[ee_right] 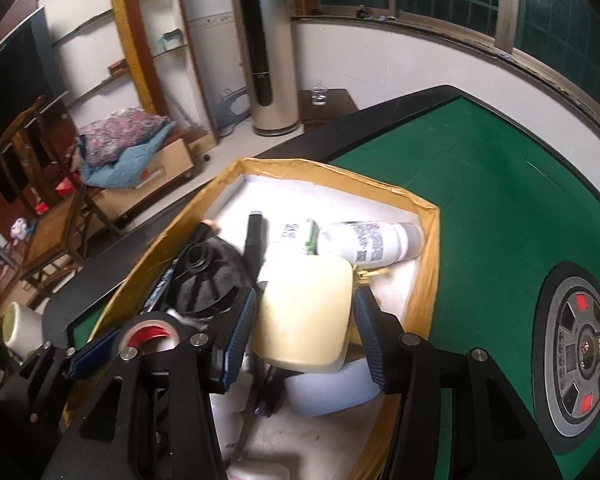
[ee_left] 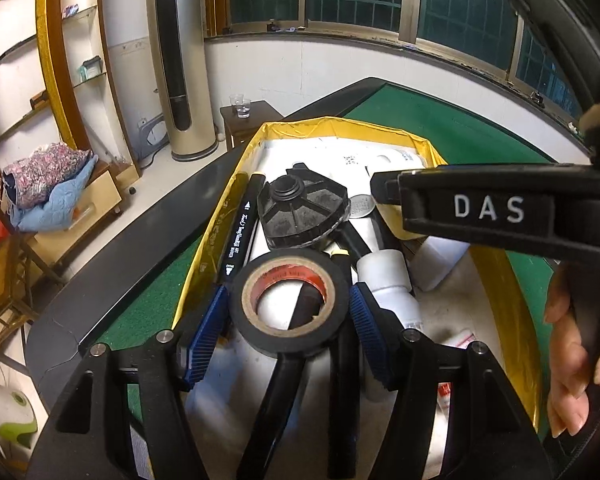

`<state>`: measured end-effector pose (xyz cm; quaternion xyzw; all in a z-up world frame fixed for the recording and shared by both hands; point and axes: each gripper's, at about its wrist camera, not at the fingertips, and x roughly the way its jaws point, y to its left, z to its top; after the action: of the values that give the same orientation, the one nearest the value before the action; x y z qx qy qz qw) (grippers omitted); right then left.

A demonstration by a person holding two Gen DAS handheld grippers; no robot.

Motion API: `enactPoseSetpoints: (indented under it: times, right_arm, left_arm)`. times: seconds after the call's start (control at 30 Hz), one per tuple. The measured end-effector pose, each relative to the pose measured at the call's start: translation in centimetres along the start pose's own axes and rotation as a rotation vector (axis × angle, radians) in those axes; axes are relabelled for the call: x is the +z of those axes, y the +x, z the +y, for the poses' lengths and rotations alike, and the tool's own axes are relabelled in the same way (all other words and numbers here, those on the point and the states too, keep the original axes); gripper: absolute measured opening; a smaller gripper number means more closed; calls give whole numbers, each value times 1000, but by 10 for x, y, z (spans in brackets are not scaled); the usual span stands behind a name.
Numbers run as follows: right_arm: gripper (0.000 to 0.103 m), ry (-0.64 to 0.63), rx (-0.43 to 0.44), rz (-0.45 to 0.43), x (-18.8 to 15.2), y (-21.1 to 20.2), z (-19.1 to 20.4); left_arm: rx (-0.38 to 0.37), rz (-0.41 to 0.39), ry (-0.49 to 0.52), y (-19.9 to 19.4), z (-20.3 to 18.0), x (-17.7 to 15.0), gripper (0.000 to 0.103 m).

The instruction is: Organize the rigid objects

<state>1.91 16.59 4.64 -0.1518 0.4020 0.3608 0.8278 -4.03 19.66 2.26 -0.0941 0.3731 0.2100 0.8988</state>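
I see one tape roll between my left gripper pads, apparently clamped, over the yellow-rimmed box. Right gripper straddles one cream container; contact unclear. One marker, one white bottle inside.

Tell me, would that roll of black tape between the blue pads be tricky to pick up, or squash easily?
The black tape roll looks stiff: wound layers on a cardboard core should resist squeezing. It is probably light, being hollow. Its smooth round rim might slip or rotate against the left gripper's ribbed pads, and set on edge it would likely roll.
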Motion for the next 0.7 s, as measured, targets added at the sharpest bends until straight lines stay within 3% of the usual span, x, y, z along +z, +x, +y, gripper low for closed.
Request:
enactPoseSetpoints:
  times: [0.17,0.47,0.6,0.7]
  right_arm:
    - [57,2,11,-41,-6,-23,1]
    - [58,25,34,-90,-32,-65,-7]
    - [65,53,47,-117,-49,-84,-17]
    - [66,70,45,-146,-68,-101,-26]
  left_arm:
    - [6,-41,8,-19,-5,-1,76]
    - [23,-116,35,-56,-20,-14,77]
    - [37,-163,42,-72,-23,-26,77]
    - [83,-175,43,-80,-23,-35,77]
